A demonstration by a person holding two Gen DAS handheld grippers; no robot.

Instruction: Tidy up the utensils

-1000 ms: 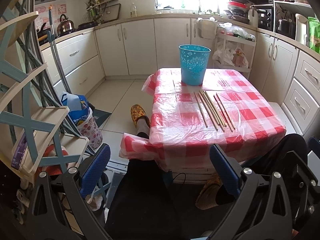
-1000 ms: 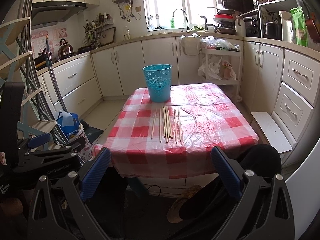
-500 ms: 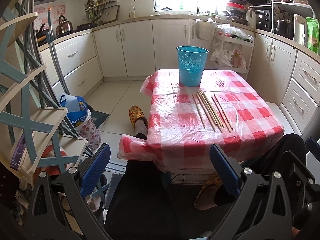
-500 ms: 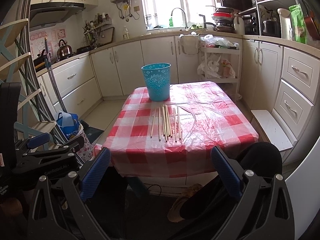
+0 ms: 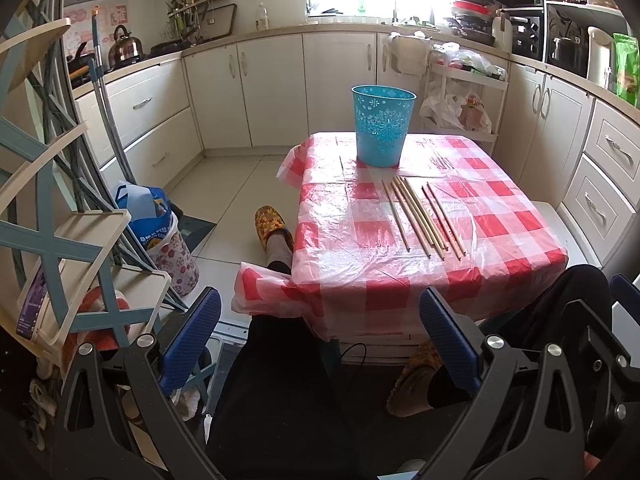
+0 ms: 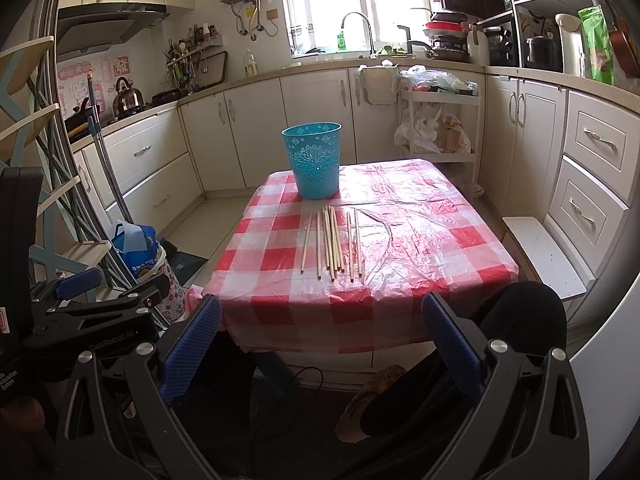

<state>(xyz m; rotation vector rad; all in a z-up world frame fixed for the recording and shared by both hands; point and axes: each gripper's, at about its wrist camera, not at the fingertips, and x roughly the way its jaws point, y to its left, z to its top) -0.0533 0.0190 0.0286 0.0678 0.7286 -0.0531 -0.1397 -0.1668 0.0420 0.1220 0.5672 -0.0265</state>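
Note:
Several wooden chopsticks (image 5: 420, 216) lie side by side on a table with a red-and-white checked cloth (image 5: 500, 216); they also show in the right wrist view (image 6: 334, 242). A blue plastic bucket (image 5: 382, 125) stands upright behind them, also in the right wrist view (image 6: 316, 165). My left gripper (image 5: 320, 336) is open and empty, held low in front of the table's near edge. My right gripper (image 6: 320, 338) is open and empty, also low before the table. The left gripper body shows in the right wrist view (image 6: 100, 312).
A folding rack (image 5: 60, 220) stands at the left with a bag (image 5: 148, 216) and a small patterned bin (image 5: 176, 256) beside it. The person's legs and slippers (image 5: 272, 224) are under and beside the table. White cabinets (image 6: 592, 184) line the walls; a white stool (image 6: 544, 256) is at right.
Both views have shifted slightly, the table sitting a little differently in the frame. Both grippers stay open and empty. The chopsticks and bucket have not moved.

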